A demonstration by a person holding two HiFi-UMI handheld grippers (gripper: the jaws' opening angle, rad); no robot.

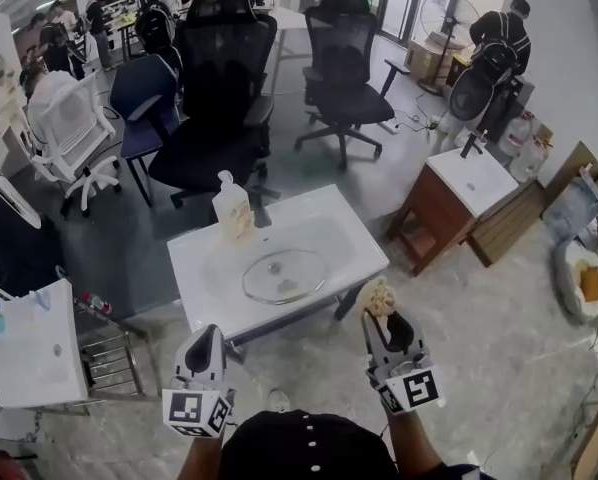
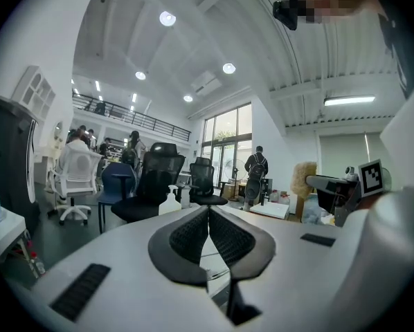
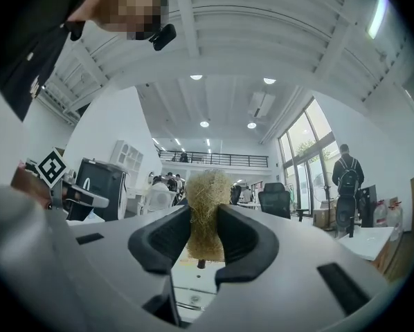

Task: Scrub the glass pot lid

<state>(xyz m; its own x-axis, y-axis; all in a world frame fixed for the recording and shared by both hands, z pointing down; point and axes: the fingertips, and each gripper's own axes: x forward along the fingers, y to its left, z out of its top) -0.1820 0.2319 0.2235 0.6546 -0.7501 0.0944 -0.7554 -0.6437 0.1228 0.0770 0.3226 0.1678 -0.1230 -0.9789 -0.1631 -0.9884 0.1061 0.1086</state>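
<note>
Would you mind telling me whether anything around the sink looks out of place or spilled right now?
Nothing stands out. The glass lid lies in the white basin, the soap bottle stands upright at its back rim, and the right gripper is shut on the straw-coloured scrubber. No spill shows.

Sink [image 1: 194,268]: white, noted throughout.
Lid [image 1: 284,276]: clear, colourless glass.
Scrubber [image 1: 380,296]: straw-tan.
Bottle [image 1: 231,208]: translucent white, yellowish tint observed.
Left gripper [image 1: 208,333], right gripper [image 1: 380,315]: pale grey shells; pads [image 3: 241,237] black, ribbed.
Cubes [image 1: 194,411]: white, marked with black square patterns.
Black chairs [image 1: 219,88]: two recorded.
Blue chair [image 1: 139,98]: dark blue.
White chair [image 1: 69,133]: white.
Cabinet [image 1: 429,213]: red-brown wood, white top.
Bag [image 1: 34,353]: white.
Floor [image 1: 499,338]: grey, mottled.
</note>
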